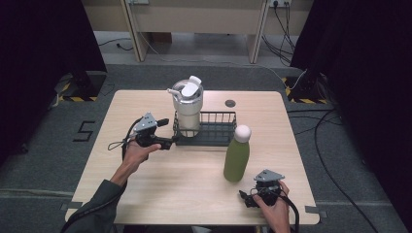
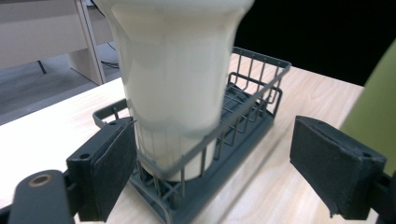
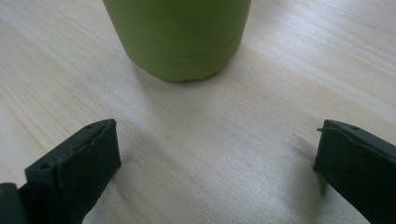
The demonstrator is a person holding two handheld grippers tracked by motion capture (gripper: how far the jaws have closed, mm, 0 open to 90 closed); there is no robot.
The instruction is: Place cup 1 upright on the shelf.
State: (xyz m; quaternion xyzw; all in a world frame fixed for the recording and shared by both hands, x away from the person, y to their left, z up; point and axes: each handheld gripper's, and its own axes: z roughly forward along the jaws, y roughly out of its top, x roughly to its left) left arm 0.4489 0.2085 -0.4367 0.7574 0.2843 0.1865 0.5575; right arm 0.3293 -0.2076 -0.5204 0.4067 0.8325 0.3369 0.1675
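Green bottle [image 3: 180, 37] top cut off; tumbler [image 2: 173, 70] rim cropped, jaws apart.

Grey carpet floor [image 1: 43, 141], black curtains [image 1: 43, 39], pale desk [image 1: 194, 19] behind.

the worktop [image 3: 196, 140] is pale wood with fine straight grain and a soft sheen. the green bottle [image 3: 180, 37] looks smooth and matt. the basket [image 2: 243, 100] is thin dark-grey coated wire, slightly glossy. the cup [image 2: 175, 65] in it is smooth, cream and faintly shiny. the left claw [image 2: 217, 170] has rough, matt black pads with frayed edges.
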